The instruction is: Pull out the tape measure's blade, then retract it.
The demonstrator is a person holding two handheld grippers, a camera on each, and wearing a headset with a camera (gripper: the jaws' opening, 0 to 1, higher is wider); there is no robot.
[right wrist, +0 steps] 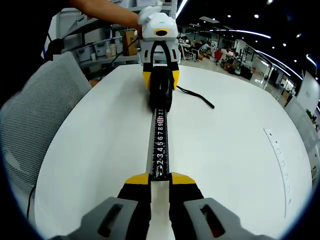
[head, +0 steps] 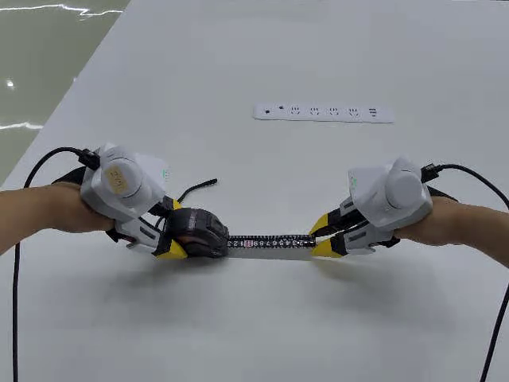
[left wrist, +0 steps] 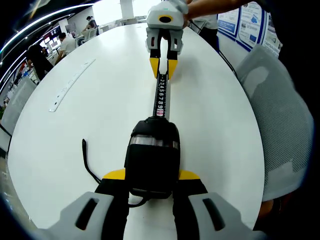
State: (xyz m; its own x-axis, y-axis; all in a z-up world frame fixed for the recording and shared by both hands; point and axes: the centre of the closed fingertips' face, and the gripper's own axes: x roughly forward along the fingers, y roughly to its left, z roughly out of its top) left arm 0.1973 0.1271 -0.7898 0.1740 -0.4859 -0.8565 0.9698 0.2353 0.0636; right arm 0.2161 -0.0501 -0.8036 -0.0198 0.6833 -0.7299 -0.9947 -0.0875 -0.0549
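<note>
On white table (head: 238,56), open-plan office (right wrist: 225,47) behind: left claw (head: 176,229) grips tape measure (head: 200,232), right claw (head: 324,236) pinches blade (head: 270,239).

White tabletop (head: 318,48): matte, rounded edges, evenly lit. White power strip (head: 323,112) lies flat toward the far edge, parallel to it. Glossy green-grey floor (head: 40,64) past the tabletop's left edge, with bright light streaks reflected in it. Grey mesh chair (left wrist: 280,125) just beside the near edge. Open-plan hall behind: dark ceiling with linear light strips (right wrist: 250,32), white pillar (left wrist: 127,7), shelving (right wrist: 100,50) with boxes, blue-and-white posters (left wrist: 255,22) on a wall. People at desks (left wrist: 62,42) well apart from the table, too small for detail.
</note>
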